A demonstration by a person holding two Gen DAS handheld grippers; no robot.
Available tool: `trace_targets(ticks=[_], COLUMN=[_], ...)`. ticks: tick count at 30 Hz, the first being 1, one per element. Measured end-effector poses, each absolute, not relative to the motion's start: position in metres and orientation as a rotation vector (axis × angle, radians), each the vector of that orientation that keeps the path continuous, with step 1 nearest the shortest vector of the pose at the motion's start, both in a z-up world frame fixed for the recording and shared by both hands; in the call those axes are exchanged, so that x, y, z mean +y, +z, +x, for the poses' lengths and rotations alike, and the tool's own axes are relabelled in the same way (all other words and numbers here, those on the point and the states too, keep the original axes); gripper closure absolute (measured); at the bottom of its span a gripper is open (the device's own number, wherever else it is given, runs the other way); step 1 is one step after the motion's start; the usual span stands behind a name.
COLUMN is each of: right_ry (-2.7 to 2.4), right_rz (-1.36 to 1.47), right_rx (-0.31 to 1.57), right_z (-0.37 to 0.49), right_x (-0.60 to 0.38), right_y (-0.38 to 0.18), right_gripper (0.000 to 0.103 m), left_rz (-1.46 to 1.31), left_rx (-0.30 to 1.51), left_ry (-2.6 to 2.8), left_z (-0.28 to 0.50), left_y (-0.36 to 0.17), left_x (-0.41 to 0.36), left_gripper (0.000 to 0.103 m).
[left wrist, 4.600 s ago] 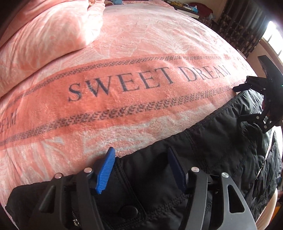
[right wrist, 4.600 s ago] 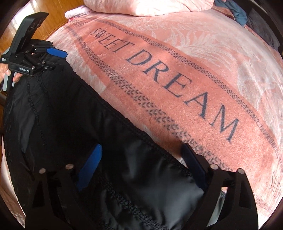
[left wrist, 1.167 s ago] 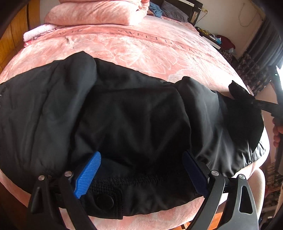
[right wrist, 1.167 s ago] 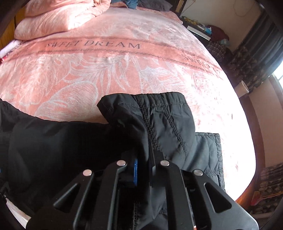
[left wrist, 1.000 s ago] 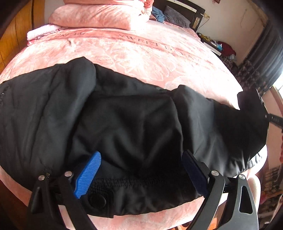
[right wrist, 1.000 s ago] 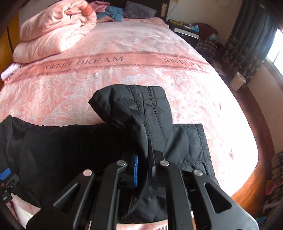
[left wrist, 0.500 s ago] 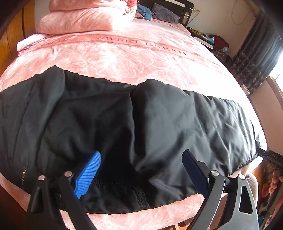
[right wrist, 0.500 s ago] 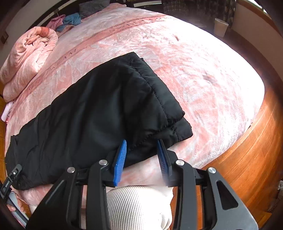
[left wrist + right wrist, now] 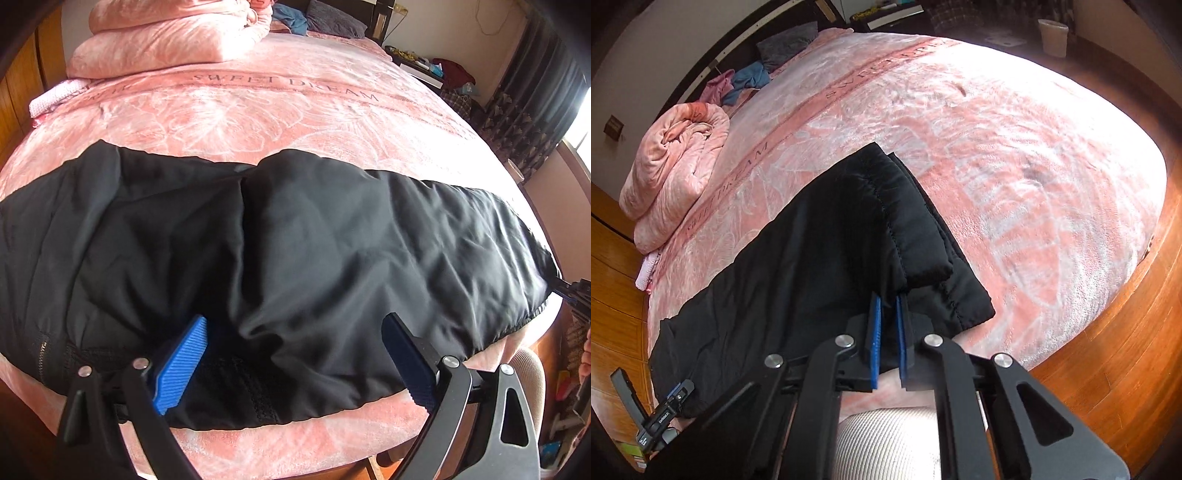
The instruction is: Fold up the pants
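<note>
Black padded pants [image 9: 303,243] lie folded lengthwise along the near edge of a pink bed; in the right wrist view they [image 9: 820,251] run from the waist at lower left to the leg cuffs [image 9: 923,258] near me. My left gripper [image 9: 291,354] is open over the waist end, its blue pads [image 9: 184,362] straddling the fabric without clamping it. My right gripper [image 9: 888,325] is nearly closed on the near edge of the top cuff, with a thin gap between its pads. The left gripper also shows in the right wrist view [image 9: 670,406].
A pink "SWEET DREAM" blanket [image 9: 288,110] covers the bed. A folded pink duvet [image 9: 166,37] lies at the far left, and shows in the right wrist view [image 9: 676,170]. Wooden bed frame edge [image 9: 1108,350] at right. A waste bin [image 9: 1052,37] stands beyond the bed.
The right gripper carried the leg end over and laid it flat, opened, and has now closed again on the cuff edge. The left gripper stayed open over the waist.
</note>
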State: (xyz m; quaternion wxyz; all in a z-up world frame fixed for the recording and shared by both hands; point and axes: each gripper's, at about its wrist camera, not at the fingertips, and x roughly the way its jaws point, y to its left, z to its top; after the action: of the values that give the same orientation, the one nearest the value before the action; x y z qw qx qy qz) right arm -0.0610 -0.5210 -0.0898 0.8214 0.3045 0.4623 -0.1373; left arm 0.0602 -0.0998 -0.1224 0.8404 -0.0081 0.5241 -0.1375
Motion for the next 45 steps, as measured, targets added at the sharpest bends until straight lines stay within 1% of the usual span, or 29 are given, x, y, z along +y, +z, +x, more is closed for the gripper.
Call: trace_targets(ticks=[3,7,9,10,12,13,14,15,18,20,22,28,31,34,37,39,41,43,45], right_ry=[-0.31,-0.299,-0.297,-0.295,-0.303,-0.31,-0.315,-0.322,-0.383,-0.404,-0.387,-0.336,-0.319,-0.306,-0.292,-0.28,-0.246,-0.208,-0.196], right_rz=[0.632,0.624,0.627,0.62,0.602,0.603,0.61,0.616,0.591,0.572,0.605,0.751,0.819,0.808,0.813,0.809,0.828,0.858,0.841], right_rx=[1.022,1.066,1.054,1.047,1.034,1.033,1.029,1.028,1.06,1.063,1.065,1.072,1.049,1.061,1.064,1.053,1.027,0.987,0.961], right_z=[-0.068,-0.066,-0.07,-0.072,-0.076,-0.078,-0.081,-0.084,-0.088,-0.09,-0.089,-0.087,-0.087,-0.079,-0.072,-0.069,-0.068,-0.069,-0.068], right_x=[-0.522,-0.524,-0.525,-0.525,-0.525,-0.526,-0.528,-0.529,-0.529,-0.528,-0.527,-0.534,-0.543,-0.548,-0.549,-0.548,-0.548,-0.55,-0.547], right_y=[-0.096,-0.123,-0.118,-0.114,-0.106,-0.104,-0.102,-0.101,-0.1,-0.101,-0.106,-0.124,-0.131,-0.135,-0.136,-0.134,-0.133,-0.13,-0.12], right_gripper=[0.097,0.092,0.086,0.079,0.076,0.071,0.063,0.06,0.059,0.047,0.044,0.043,0.043,0.042,0.046,0.054,0.076,0.088,0.09], left_rz=[0.0,0.032,0.044,0.044,0.032,0.023,0.012,-0.003,-0.053,-0.05,-0.044,0.055,0.05,0.027,0.02,0.016,0.018,0.028,0.032], left_rx=[1.109,1.116,1.115,1.113,1.106,1.103,1.099,1.095,1.084,1.074,1.066,1.072,1.122,1.149,1.155,1.158,1.159,1.162,1.164], left_ry=[-0.295,-0.29,-0.287,-0.287,-0.288,-0.287,-0.285,-0.282,-0.259,-0.249,-0.27,-0.291,-0.269,-0.271,-0.273,-0.273,-0.275,-0.276,-0.276], left_z=[0.061,0.062,0.061,0.06,0.059,0.058,0.058,0.057,0.054,0.052,0.05,0.049,0.054,0.057,0.058,0.058,0.059,0.059,0.06], left_y=[-0.124,-0.129,-0.13,-0.129,-0.126,-0.124,-0.122,-0.12,-0.115,-0.113,-0.112,-0.12,-0.134,-0.143,-0.145,-0.146,-0.148,-0.149,-0.149], left_x=[-0.105,-0.112,-0.114,-0.114,-0.113,-0.113,-0.113,-0.112,-0.114,-0.121,-0.131,-0.162,-0.164,-0.162,-0.161,-0.161,-0.162,-0.163,-0.163], left_gripper=[0.007,0.007,0.007,0.007,0.007,0.007,0.007,0.007,0.007,0.007,0.007,0.007,0.007,0.007,0.006,0.005,0.004,0.004,0.004])
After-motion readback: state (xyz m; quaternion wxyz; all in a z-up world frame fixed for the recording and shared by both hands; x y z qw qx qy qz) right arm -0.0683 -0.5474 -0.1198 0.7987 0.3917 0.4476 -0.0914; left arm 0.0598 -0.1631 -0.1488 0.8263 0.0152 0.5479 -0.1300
